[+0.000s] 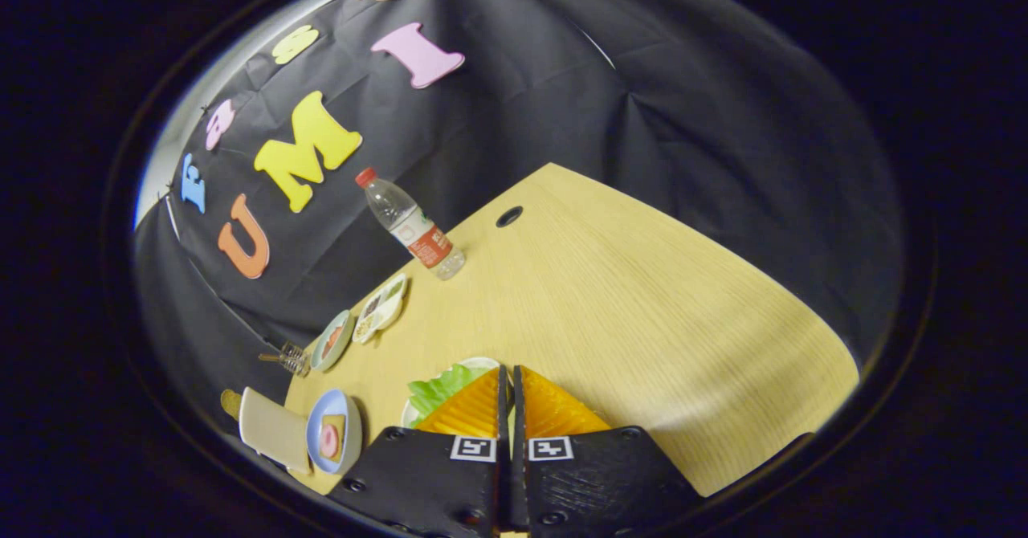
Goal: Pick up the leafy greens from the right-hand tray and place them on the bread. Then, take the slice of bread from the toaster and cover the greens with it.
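Observation:
My gripper (511,397) hangs low over a white tray (480,362), its orange fingers (470,409) pressed together with only a thin slit between them. The leafy greens (438,389) stick out to the left of the left finger and seem pinched between the two. Further left stands a blue plate (315,442) carrying a slice of bread (331,435) with a pink round on it. Beside it is the cream toaster (273,429), with a slice of bread (231,401) poking out of its top.
A water bottle (411,225) stands near the table's far side by a cable hole (509,217). Two small dishes (332,339) (382,307) and a wire utensil (291,357) line the edge by the booth wall. Bare wooden table (642,321) stretches beyond and right of the fingers.

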A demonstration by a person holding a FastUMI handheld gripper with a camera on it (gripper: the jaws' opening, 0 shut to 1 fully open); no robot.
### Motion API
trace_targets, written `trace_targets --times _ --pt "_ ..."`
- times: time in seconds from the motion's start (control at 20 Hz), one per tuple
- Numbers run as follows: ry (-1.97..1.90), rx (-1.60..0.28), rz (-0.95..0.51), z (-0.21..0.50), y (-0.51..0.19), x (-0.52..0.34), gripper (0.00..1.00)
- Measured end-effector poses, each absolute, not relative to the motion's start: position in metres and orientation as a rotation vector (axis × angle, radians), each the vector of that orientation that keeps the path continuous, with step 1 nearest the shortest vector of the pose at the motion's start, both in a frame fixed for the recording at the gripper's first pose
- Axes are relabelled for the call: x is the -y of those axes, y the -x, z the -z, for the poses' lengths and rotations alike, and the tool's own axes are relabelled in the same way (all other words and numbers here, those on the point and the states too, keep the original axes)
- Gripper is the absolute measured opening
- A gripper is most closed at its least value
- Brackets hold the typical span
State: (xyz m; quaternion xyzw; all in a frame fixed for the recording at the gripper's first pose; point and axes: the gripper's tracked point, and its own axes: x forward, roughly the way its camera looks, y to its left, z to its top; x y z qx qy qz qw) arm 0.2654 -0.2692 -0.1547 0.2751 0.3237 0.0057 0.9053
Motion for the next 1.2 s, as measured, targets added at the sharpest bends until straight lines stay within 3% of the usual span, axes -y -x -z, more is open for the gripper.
trace_targets --times 0.8,1.2 --pt "-0.457 -0.521 -0.091 0.046 -0.255 0.194 0.0" --pt "-0.403 -0.503 -0.209 0.012 -0.245 0.091 0.0"
